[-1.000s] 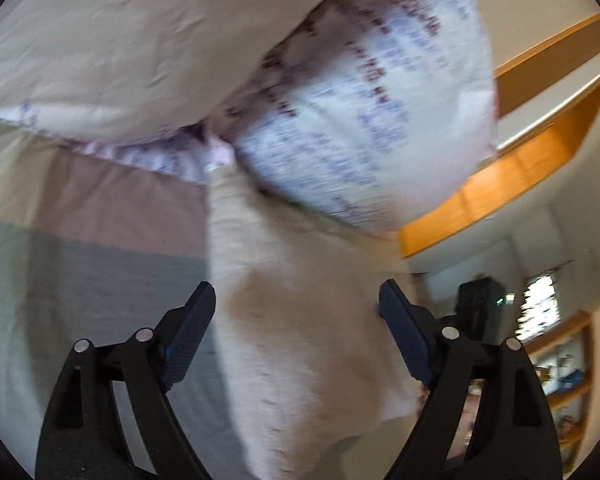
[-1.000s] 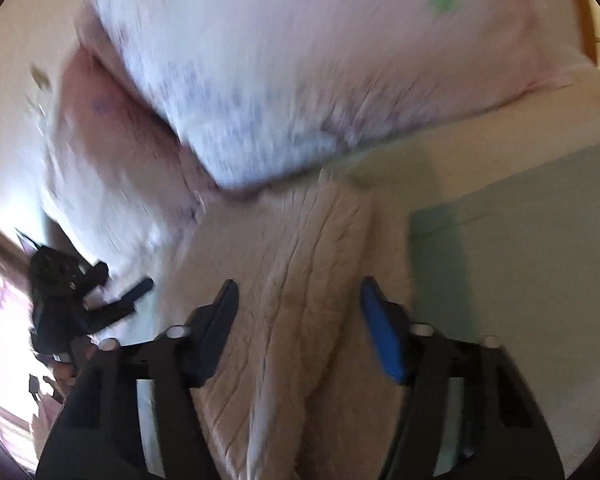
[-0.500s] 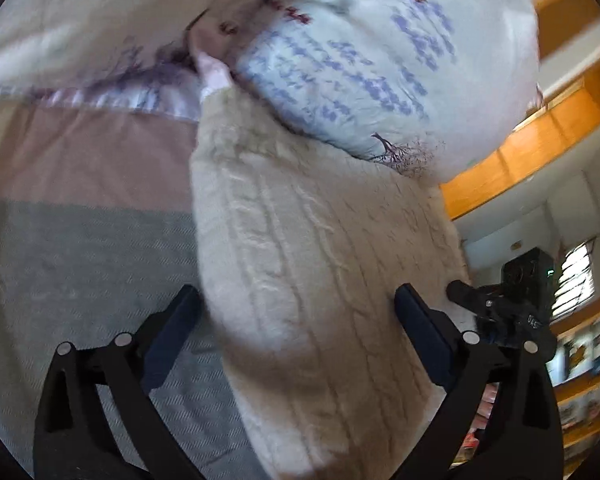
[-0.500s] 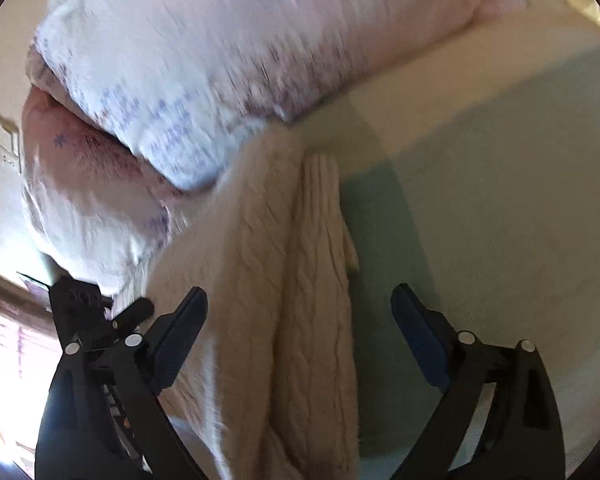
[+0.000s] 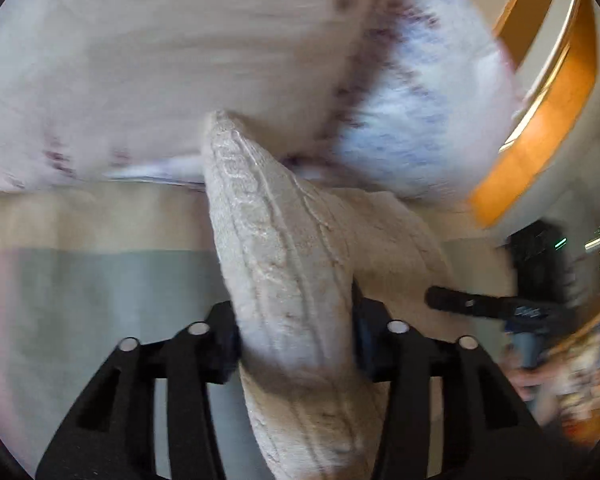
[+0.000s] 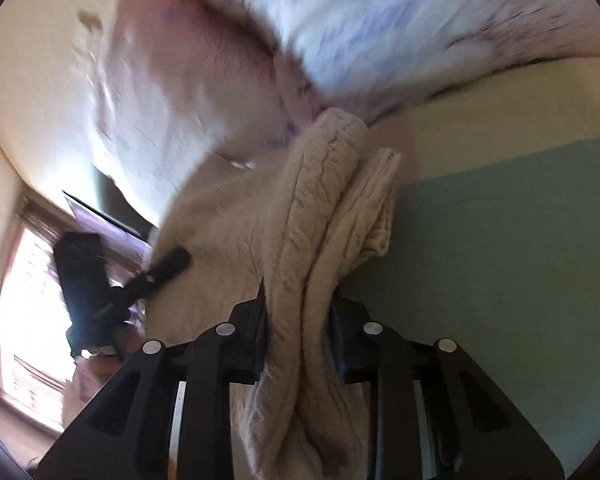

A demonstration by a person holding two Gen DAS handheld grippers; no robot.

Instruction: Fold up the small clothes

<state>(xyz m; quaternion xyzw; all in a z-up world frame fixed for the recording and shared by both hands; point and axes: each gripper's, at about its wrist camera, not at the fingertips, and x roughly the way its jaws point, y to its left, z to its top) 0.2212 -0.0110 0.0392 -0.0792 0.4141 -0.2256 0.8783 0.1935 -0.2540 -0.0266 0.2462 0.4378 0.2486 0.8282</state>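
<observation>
A cream cable-knit sweater (image 5: pixel 284 248) lies on a striped bedspread (image 5: pixel 100 288) against the pillows. My left gripper (image 5: pixel 296 344) is shut on a thick fold of the sweater's left edge. My right gripper (image 6: pixel 300 320) is shut on the bunched right edge of the same sweater (image 6: pixel 312 216), where two knit folds hang between the fingers. The sweater stretches between both grippers. The right gripper shows in the left wrist view (image 5: pixel 484 306), and the left gripper shows in the right wrist view (image 6: pixel 156 272).
Large floral pillows (image 5: pixel 180 60) lie right behind the sweater, also in the right wrist view (image 6: pixel 340 20). A wooden headboard (image 5: pixel 548 112) runs at the right. The green stripe of the bedspread (image 6: pixel 500 248) spreads to the right. A bright window (image 6: pixel 28 300) is at the left.
Both grippers were open around the sweater's edges and have closed on them. The knit is now bunched and lifted between the fingers. The views shifted toward the pillows.
</observation>
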